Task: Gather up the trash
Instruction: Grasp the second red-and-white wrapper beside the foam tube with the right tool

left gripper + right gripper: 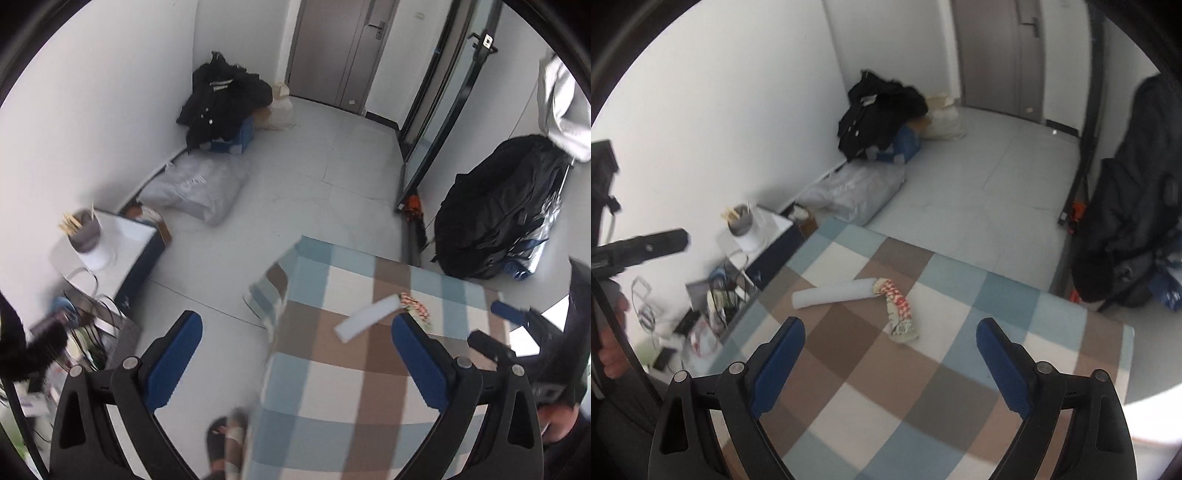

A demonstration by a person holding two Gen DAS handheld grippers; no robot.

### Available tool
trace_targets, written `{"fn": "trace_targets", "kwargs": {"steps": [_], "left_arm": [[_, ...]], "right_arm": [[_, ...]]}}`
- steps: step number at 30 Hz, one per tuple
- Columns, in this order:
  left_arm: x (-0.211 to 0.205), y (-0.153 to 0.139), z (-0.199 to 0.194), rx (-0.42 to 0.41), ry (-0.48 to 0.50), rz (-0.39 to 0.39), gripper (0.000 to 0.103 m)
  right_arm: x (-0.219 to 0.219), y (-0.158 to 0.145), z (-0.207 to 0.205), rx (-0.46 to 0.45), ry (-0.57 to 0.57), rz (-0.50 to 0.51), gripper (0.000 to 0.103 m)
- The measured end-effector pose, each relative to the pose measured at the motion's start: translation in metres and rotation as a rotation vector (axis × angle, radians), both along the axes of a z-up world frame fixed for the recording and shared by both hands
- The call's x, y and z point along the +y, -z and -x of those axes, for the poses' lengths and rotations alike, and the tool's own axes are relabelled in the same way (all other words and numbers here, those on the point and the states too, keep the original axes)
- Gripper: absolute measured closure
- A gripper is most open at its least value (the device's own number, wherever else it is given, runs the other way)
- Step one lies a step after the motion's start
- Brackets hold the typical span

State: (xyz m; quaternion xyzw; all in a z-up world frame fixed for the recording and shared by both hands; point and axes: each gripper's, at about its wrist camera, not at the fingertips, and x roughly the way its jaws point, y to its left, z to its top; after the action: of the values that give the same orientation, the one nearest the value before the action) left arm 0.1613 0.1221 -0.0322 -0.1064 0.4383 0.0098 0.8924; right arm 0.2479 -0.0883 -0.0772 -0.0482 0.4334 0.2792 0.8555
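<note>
Lay flat on the checked tablecloth (923,387), toward its far half: white paper roll (834,293), smooth and tube-shaped. Ran long axis nearly crosswise in the right wrist view, open end pointing left, other end slightly farther away and to the right. Touched the crumpled wrapper (899,314) at that right end. Was printed red and white on pale, creased paper, wrinkled and flattened. Stretched from the roll's end back toward the camera, making a bent elbow shape with it.

In the left wrist view, showed the same roll (367,317) as a slanted white strip, with the wrapper (415,308) at its upper right end, partly hidden behind a blue pad (417,354).

Left gripper (295,319): jaws spread wide, nothing between them, held over the tablecloth's corner and the pale floor. Right gripper (890,326): jaws likewise wide apart and empty, above the tablecloth, just short of the wrapper. Had ribbed blue pads on black fingers.

Woven-looking tablecloth in blue, brown and cream squares. Beyond, against the white wall: black coat (879,114) heaped on a blue box, grey plastic bag (853,195) slumped on the tiles.
</note>
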Motion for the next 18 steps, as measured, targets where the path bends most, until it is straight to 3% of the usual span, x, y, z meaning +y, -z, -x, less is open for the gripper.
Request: {"fn": "trace_targets", "kwargs": {"steps": [5,9,14,17,18], "left_arm": [[0.012,0.004,-0.006,0.038,0.001,0.031,0.002],[0.018,0.011,-0.015,0.078,-0.018,0.075,0.002],[0.013,0.013,-0.026,0.092,-0.008,0.056,0.002],[0.011,0.015,-0.029,0.096,-0.002,0.047,0.002],[0.010,0.016,-0.030,0.101,-0.002,0.044,0.002]], "right_arm": [[0.023,0.032,-0.043,0.093,-0.108,0.064,0.016],[0.042,0.052,-0.055,0.095,-0.189,0.152,0.029],[0.052,0.069,-0.064,0.125,-0.233,0.167,0.035],[0.055,0.068,-0.065,0.101,-0.236,0.171,0.041],[0.055,0.068,-0.065,0.102,-0.240,0.166,0.048]]}}
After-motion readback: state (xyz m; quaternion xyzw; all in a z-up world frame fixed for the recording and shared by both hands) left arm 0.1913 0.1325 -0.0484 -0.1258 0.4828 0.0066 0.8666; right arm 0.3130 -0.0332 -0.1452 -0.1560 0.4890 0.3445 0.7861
